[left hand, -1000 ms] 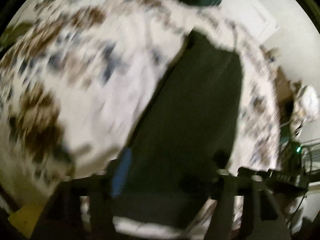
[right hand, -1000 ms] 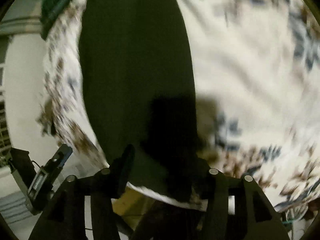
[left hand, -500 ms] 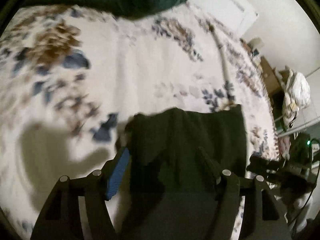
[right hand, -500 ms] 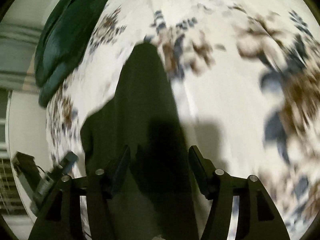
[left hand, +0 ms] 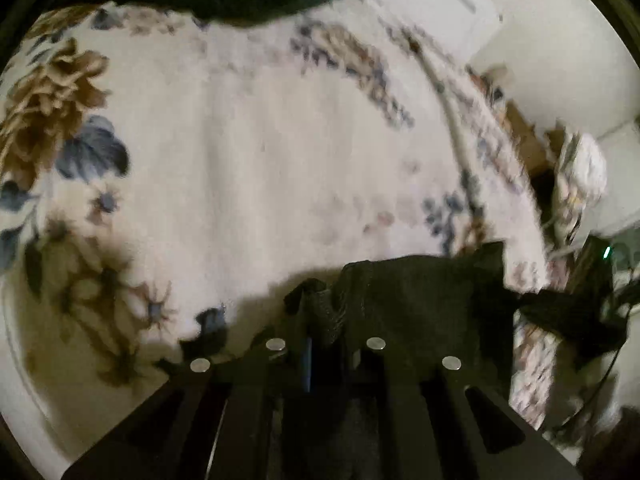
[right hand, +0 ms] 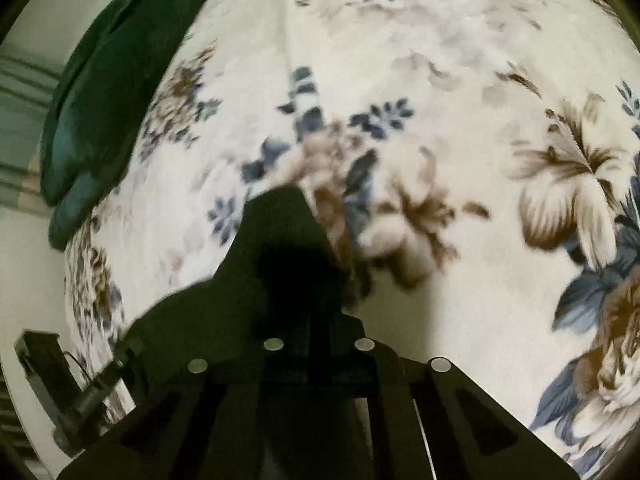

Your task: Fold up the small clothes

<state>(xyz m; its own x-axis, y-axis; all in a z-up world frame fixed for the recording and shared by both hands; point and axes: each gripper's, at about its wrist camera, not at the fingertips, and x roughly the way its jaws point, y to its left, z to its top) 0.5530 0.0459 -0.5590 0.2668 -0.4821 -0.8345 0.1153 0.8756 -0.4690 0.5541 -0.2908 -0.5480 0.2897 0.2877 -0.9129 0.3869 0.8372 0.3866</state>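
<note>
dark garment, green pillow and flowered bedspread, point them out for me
dark garment point(left hand: 420, 300), left wrist view, on its bunched middle
green pillow point(right hand: 108, 92), right wrist view, on its broad face
flowered bedspread point(right hand: 440, 80), right wrist view, on a bare pale patch

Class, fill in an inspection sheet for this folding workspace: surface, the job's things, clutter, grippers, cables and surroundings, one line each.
Surface: floral bedspread, white with brown and blue flowers.
Job's things: dark garment, one end pinched in each gripper, bunched.
Clutter: dark green pillow at the bed's far edge.
Grippers: left gripper and right gripper both closed on the garment.
Cables: thin wires beside the bed.
Surroundings: white wall, pale bundle off the bed.
</note>
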